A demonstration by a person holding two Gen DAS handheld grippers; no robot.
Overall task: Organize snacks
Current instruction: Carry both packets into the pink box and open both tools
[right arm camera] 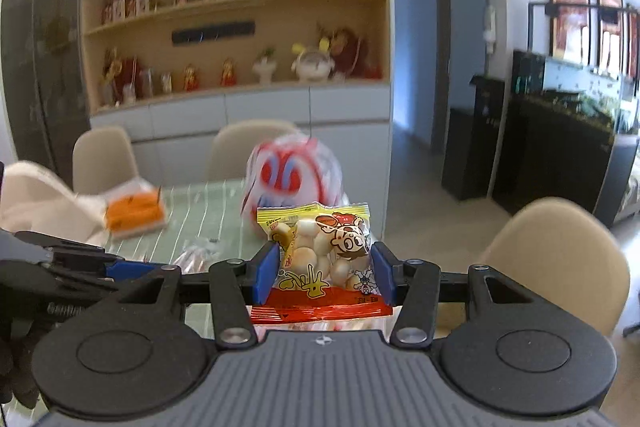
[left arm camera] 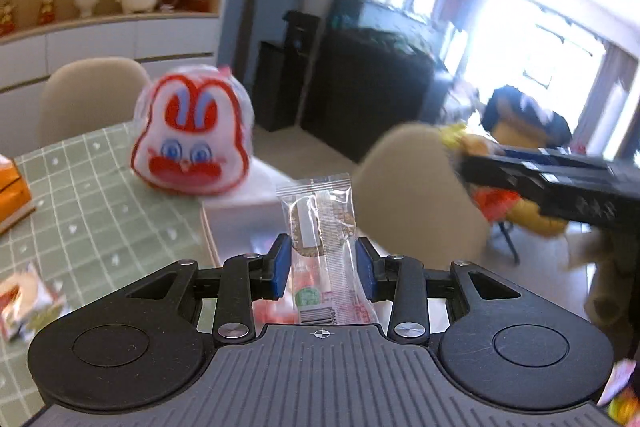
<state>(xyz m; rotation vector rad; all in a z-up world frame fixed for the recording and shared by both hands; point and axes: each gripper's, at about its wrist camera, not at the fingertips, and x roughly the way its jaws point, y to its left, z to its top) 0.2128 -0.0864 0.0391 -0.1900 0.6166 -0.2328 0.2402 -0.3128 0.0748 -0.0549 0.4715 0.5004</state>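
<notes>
My left gripper (left arm camera: pixel 323 267) is shut on a clear-wrapped biscuit packet (left arm camera: pixel 320 227) that stands upright between its blue pads, lifted above the table. My right gripper (right arm camera: pixel 324 273) is shut on a yellow-and-red bag of small round snacks (right arm camera: pixel 326 259), also held up off the table. A white box (left arm camera: pixel 240 223) sits on the green checked tablecloth (left arm camera: pixel 92 195) just beyond the left gripper. A red-and-white rabbit-face bag (left arm camera: pixel 192 139) stands behind the box and also shows in the right wrist view as the rabbit-face bag (right arm camera: pixel 292 179). The right gripper's dark body (left arm camera: pixel 560 187) crosses the left wrist view at the right.
An orange box (right arm camera: pixel 134 213) lies at the table's left. A loose snack packet (left arm camera: pixel 28 303) rests on the cloth at the near left. Beige chairs (right arm camera: pixel 560 259) ring the table. A cabinet with figurines (right arm camera: pixel 240 67) stands behind, and dark furniture (left arm camera: pixel 360 79) to the right.
</notes>
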